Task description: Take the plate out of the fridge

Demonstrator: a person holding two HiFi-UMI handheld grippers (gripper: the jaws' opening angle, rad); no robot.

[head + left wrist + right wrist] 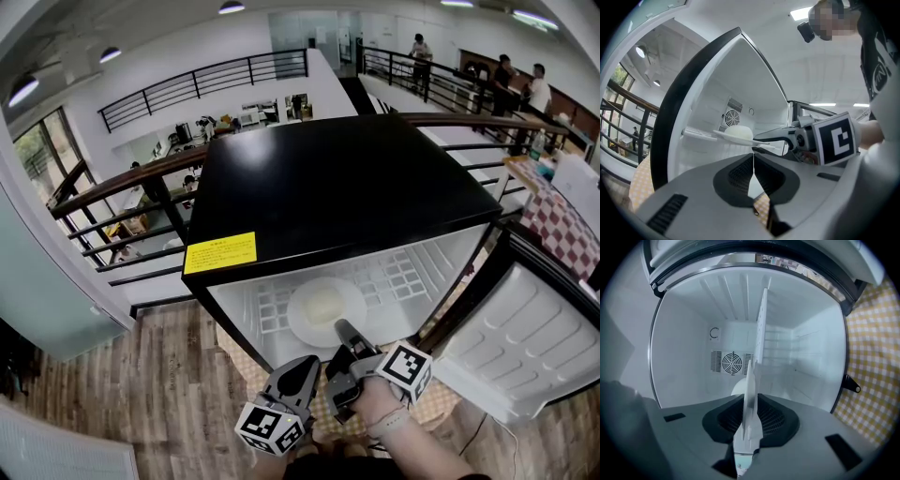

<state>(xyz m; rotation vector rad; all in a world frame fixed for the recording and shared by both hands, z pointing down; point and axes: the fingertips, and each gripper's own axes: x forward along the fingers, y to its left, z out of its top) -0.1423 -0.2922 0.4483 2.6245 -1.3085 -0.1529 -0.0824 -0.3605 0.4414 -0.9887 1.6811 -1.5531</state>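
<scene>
Plate (325,307) rim sits pinched in right claw (749,405) inside open fridge (337,187); left claw (753,158) is pressed together, empty.

Overhead, ceiling lamps (230,7) are lighting the hall brightly and evenly. Daylight is entering through the windows (37,155) at left. The black fridge top (337,178) is carrying a soft sheen, no hard glare. The white fridge interior (689,333) is reading bright and slightly washed out. Fisheye distortion is bending the railings (206,80), and the corners of both gripper views are vignetting to black. The plate (751,418) rim, close to the lens, is blurring.
</scene>
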